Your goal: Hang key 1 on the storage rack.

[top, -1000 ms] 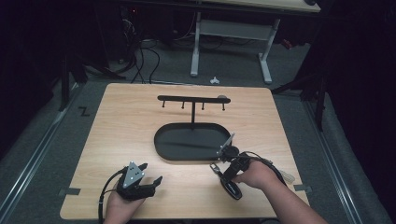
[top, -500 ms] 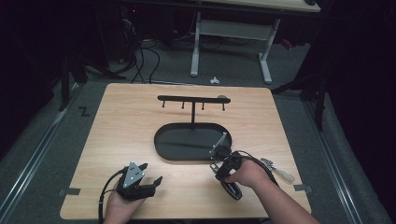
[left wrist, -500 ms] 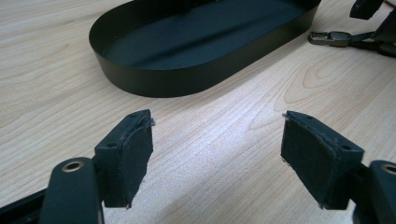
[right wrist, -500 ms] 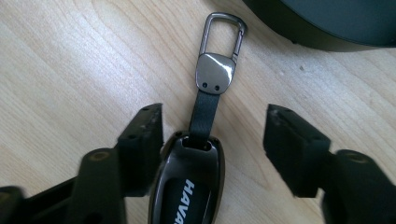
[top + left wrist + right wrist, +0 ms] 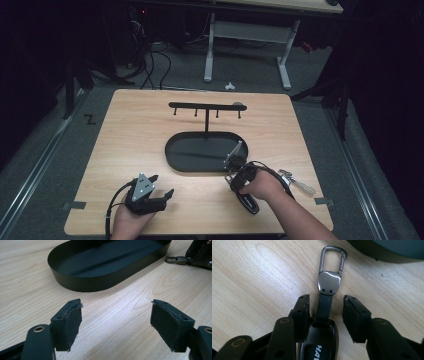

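Observation:
A black key fob [image 5: 248, 201] lies on the wooden table under my right hand, its strap and grey carabiner [image 5: 332, 260] pointing at the black oval tray [image 5: 172, 162]. My right gripper [image 5: 325, 300] is open, one jaw on each side of the fob's strap [image 5: 323, 306], low over the table; in the high view the right gripper [image 5: 232, 172] sits just off the tray's front right rim. My left gripper [image 5: 160, 192] rests open near the front edge, nothing between its pads [image 5: 72, 322], facing the tray [image 5: 82, 282].
A black hook rack [image 5: 206, 106] rises from the back of the tray. A small pale, silvery item [image 5: 299, 184] lies right of my right hand. Bare wood [image 5: 130, 140] spreads left of the tray. Desk legs and cables stand beyond the table.
My right gripper has shifted a little left and turned over the fob's strap. The left gripper, the fob and the tray have stayed put.

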Tool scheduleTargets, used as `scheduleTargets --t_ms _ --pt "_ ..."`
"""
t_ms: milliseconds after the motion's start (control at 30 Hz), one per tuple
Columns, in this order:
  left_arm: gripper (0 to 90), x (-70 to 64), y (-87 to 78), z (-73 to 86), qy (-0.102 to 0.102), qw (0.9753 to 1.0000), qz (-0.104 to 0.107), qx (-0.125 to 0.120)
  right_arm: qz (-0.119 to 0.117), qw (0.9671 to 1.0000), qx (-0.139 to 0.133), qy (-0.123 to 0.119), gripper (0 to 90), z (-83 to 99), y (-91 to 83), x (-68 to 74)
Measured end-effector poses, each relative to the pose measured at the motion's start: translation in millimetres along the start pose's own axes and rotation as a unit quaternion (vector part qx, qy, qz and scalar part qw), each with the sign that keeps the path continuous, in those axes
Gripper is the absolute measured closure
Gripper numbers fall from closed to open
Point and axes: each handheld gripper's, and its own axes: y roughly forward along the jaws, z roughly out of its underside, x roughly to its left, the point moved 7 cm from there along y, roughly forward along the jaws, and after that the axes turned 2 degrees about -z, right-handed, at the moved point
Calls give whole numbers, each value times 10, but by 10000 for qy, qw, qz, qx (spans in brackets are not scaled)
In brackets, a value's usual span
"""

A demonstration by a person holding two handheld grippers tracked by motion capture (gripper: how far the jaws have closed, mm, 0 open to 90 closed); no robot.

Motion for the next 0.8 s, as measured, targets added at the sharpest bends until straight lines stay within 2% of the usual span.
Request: scheduleTargets --t_ms 67,333,400,467,533,800 --pt "257 -2 -2 0 -1 10000 -1 -3 -67 9999 -1 145 606 -10 0 18" --pt "257 -3 -5 0 -3 10000 1 -7 3 9998 78 207 673 -12 25 11" --pt "257 -3 -3 0 -5 10000 -1 -11 77 9999 93 118 707 -16 34 9" --pt "258 -2 1 0 4 10000 -6 -19 82 9998 90 126 719 -19 35 17" --pt "257 -4 1 -1 7 10000 -5 -22 221 9997 114 30 757 -19 36 21" --pt "257 -11 6 1 -2 10000 22 -16 371 9990 225 -140 797 -32 39 61"
